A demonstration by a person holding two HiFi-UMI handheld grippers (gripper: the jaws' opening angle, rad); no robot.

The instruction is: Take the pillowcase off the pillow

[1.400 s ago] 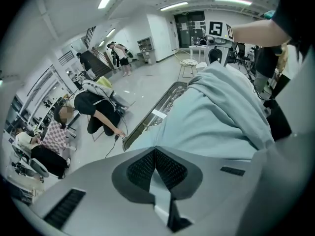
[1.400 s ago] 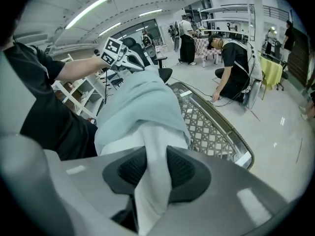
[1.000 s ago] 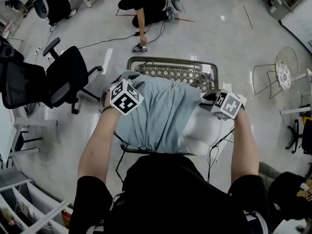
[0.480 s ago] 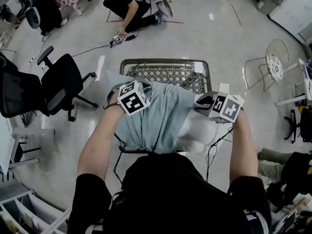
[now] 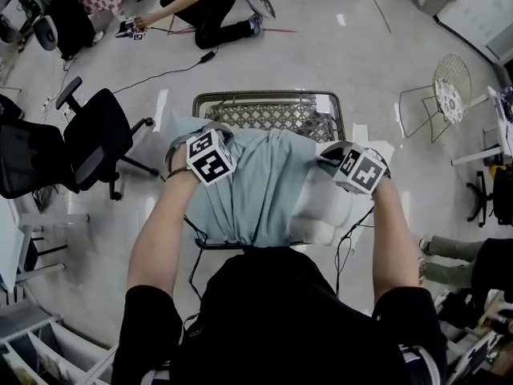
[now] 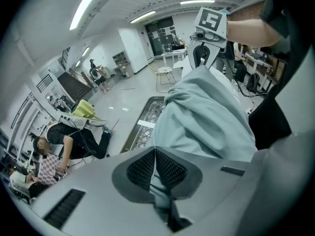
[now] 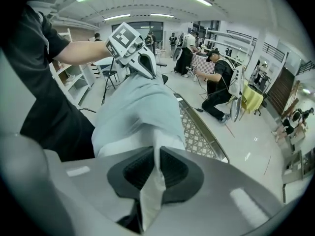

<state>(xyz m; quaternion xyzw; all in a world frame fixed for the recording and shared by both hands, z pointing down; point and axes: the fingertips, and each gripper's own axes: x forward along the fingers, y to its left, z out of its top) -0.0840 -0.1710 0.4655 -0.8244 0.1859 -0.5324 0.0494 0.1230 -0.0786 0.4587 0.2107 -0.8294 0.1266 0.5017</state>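
A pillow lies across a small metal table (image 5: 268, 117). A light blue pillowcase (image 5: 252, 187) covers its left and middle, and the bare white pillow (image 5: 330, 208) shows at the right end. My left gripper (image 6: 155, 156) is shut on a fold of the blue pillowcase (image 6: 206, 117) at the left end. The jaws of my right gripper (image 7: 156, 157) are closing, with a tongue of the white pillow (image 7: 153, 191) pinched between the pads. In the head view the marker cubes of the left gripper (image 5: 210, 156) and the right gripper (image 5: 358, 169) sit over the two ends.
The table has a lattice top and a rim. A black office chair (image 5: 98, 133) stands to the left, a wire chair (image 5: 449, 95) to the right. A person (image 5: 200, 6) crouches on the floor beyond, among cables (image 5: 172, 72).
Both grippers stay at the pillow's two ends with only small shifts. The crouching person beyond the table has moved to the left.
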